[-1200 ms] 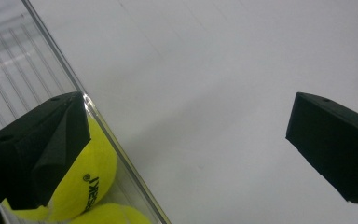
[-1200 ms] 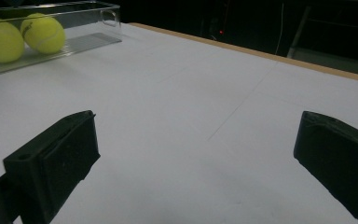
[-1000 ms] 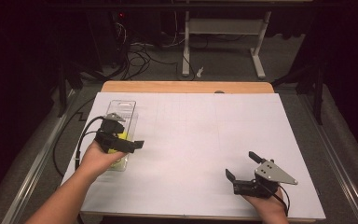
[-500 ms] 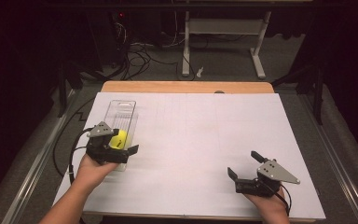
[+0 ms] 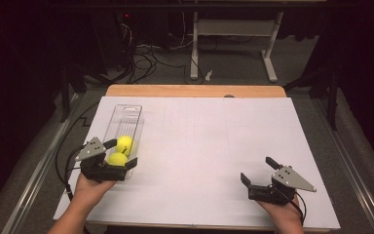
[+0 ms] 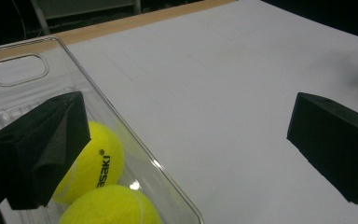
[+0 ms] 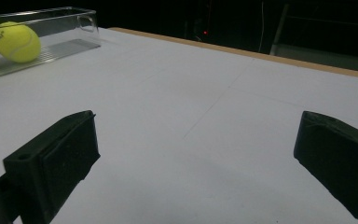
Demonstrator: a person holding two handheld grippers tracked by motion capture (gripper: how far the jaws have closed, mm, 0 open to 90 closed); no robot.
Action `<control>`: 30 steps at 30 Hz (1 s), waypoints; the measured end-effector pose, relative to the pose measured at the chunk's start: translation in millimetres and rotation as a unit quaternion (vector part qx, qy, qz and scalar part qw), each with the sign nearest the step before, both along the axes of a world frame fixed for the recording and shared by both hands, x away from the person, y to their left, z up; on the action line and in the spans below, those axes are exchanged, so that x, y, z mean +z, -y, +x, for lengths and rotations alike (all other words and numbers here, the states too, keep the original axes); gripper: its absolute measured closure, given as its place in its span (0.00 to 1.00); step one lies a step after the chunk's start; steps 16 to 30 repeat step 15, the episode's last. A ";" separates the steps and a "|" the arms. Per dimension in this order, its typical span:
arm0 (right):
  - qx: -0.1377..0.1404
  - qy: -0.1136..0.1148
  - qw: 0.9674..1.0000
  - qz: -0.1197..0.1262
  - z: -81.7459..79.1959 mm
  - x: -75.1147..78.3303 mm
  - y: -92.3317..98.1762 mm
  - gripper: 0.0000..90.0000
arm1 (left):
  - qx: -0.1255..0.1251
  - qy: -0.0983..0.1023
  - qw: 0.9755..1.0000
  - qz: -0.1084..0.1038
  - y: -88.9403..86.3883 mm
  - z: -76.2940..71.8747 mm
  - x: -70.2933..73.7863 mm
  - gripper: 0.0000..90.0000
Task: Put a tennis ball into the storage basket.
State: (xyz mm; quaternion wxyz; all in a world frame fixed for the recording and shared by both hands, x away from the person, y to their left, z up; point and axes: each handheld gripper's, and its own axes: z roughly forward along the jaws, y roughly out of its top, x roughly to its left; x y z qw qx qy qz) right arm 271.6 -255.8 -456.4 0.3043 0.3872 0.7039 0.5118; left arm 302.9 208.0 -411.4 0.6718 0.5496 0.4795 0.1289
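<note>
Two yellow tennis balls lie inside a clear plastic tray (image 5: 126,113) that sits lengthwise on the left part of a white table (image 5: 209,146), its far end bearing an oval handle slot. The near tennis ball (image 5: 118,159) rests at the tray's close end, touching or just beside the far tennis ball (image 5: 124,144) behind it. In the left gripper view the far ball shows black printed letters reading "asaki" with a small registered mark; the start of the word is hidden behind a jaw, so the full brand cannot be read. No writing can be made out on the near ball. The left gripper (image 5: 121,153), held in a hand (image 5: 88,187) at the table's left front, is released: its jaws stand wide apart, one over the tray beside the balls and the other out over the bare table past the tray's clear wall, gripping nothing. The right gripper (image 5: 258,170), held in the other hand (image 5: 282,212) at the right front of the table, is well apart from the tray and likewise spread wide and empty, hovering low above the white surface. A wooden edge (image 5: 195,90) borders the table's far side, with a dark floor and cables beyond.
</note>
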 end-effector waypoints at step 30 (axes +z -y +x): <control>-0.002 0.007 1.000 0.000 -3.6 1.6 0.6 0.01 | -0.011 0.015 1.000 -0.018 1.9 -10.4 -6.0 0.00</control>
